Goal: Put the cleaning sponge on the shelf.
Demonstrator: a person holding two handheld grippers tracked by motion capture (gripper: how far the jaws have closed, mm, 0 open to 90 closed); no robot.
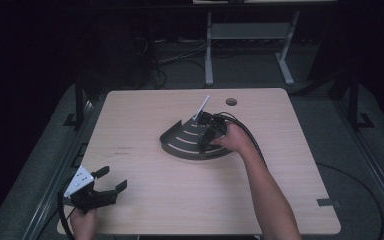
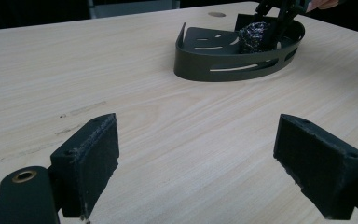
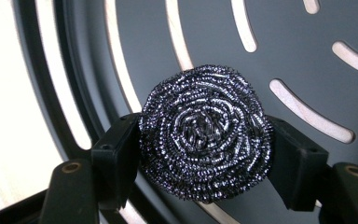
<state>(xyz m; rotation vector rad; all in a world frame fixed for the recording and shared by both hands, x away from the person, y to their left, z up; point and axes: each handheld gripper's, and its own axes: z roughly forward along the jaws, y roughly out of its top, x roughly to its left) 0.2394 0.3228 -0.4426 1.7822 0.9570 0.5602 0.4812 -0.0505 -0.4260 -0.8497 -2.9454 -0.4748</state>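
The wooden table carries a dark, fan-shaped slotted tray with a low curved wall. Inside the tray, a round steel scouring pad is gripped between the two pads of the right gripper; each pad presses on one side of the coil, and the tray's slotted floor lies just beyond the fingertips. From the left gripper view the scouring pad is seen low within the tray, near its back wall.

The step in hand is judged to be the placing or lifting of the scouring pad at the tray. It is done well if the squeeze is kept light, so that the springy coil is not crushed, and if the pad is moved straight up or down, clear of the wall and slots.

The right forearm is stretched forward across the table, the gripper tipped downward. The left gripper is held near the table's near edge, well apart from the tray, its pads spread wide with nothing between them.
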